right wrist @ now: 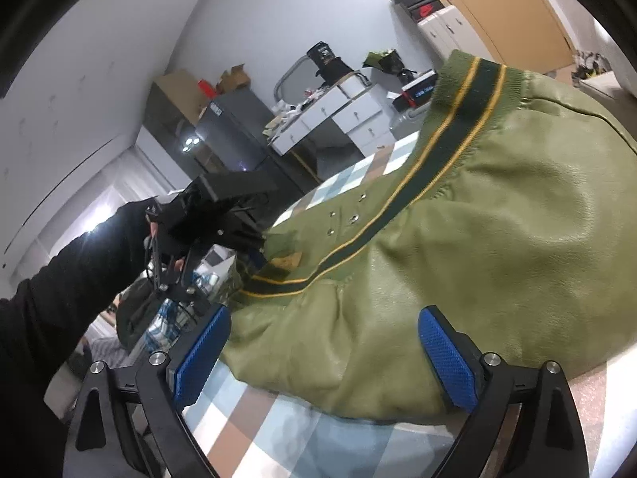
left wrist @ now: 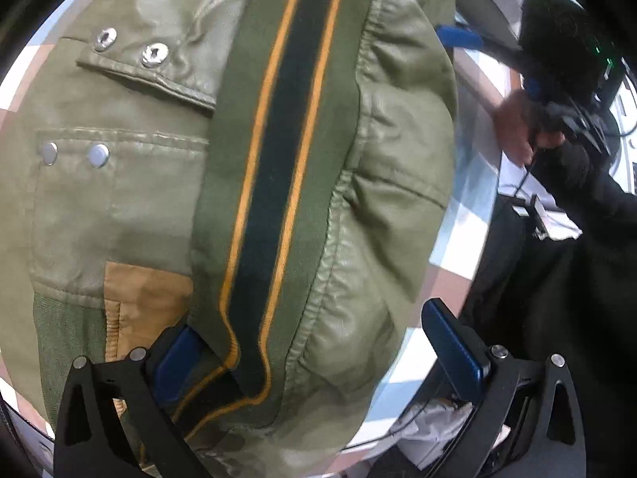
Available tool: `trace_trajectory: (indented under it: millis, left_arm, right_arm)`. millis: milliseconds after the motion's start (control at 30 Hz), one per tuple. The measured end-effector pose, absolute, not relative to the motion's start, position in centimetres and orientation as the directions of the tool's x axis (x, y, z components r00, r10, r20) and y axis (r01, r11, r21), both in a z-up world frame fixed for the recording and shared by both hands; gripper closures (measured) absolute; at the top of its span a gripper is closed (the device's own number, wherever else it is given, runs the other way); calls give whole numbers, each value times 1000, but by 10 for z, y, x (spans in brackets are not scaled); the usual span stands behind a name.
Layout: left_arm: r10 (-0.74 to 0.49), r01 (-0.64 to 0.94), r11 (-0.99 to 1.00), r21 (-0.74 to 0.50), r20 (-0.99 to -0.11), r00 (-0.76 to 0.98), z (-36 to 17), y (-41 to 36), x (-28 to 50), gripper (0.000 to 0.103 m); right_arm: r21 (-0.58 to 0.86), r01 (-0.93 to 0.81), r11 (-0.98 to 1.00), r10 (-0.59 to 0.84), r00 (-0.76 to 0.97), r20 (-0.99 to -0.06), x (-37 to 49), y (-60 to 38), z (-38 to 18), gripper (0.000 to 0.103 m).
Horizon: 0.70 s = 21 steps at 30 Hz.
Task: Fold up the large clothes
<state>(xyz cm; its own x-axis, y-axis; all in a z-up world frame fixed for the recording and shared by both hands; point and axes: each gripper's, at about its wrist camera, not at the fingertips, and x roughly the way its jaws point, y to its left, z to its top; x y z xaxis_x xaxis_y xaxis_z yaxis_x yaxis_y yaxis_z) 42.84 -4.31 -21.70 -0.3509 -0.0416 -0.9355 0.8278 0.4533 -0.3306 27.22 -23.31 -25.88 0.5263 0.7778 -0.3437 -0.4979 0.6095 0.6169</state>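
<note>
Jacket: an olive green, leather-look jacket (right wrist: 497, 247) lies bunched and folded over itself on a checked cloth.
Ribbed band: a knit band (left wrist: 278, 167) in dark green with a near-black centre stripe edged in two yellow lines runs across the top of the jacket.
Snaps: a pocket flap with two metal snap studs (left wrist: 153, 55) is turned up, with two matching studs on the pocket below it.
Lining: a tan patch (left wrist: 147, 290) shows at the lower edge beside the band.
Surface: the checked cloth (right wrist: 278, 422) in brown, white and pale blue squares covers the surface under the jacket.
Left hand-held gripper: (left wrist: 322, 358) jaws spread wide, pointing steeply down over the jacket; the band's end lies between the blue pads, which do not press on it.
Right hand-held gripper: (right wrist: 324, 354) jaws spread wide, low at the jacket's near edge, nothing pinched.
Person: a black sleeve (right wrist: 59, 279) leads to the hand on the left tool.
Background: white drawers (right wrist: 342, 115) with clutter, a grey wall, and a wooden door.
</note>
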Motion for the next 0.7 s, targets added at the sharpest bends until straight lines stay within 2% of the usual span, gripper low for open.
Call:
trace_trajectory:
  millis: [200,267,333,467,533,600,700]
  left_arm:
    - [-94,844,501,-192,-981,-168,-235,-40,423,3]
    - [-69,860,499,-109,-994,-86,-235,-41,414,13]
    - [-41,841,539,-36,-999,-17,-235,-41,406,34]
    - [5,795,603,61,-997,73,-233,-45,387,51]
    - [33,790,599,126,-991,133,-232,-50,374,69]
    - [58,763,621,178,-982,181,-230,-58,357,83]
    - [111,740,588,328,-938,328,-227,-72,327,88]
  right_arm:
    - [628,-487,607,772,548,-321,267,-239,-257,6]
    - [639,-482,600,776,546,-316,265,-243,-259,6]
    - [642,-479,599,775,548,-315,265,-243,-259,6]
    - [640,-475,604,773,545,-325,267,-242,-261,6]
    - [638,-472,608,770,548,-328,266,-243,-261,6]
    - [635,-468,615,762,559,-326,265,-243,-260,6]
    - [634,-453,626,748,577,-327,262,-247,-260,6]
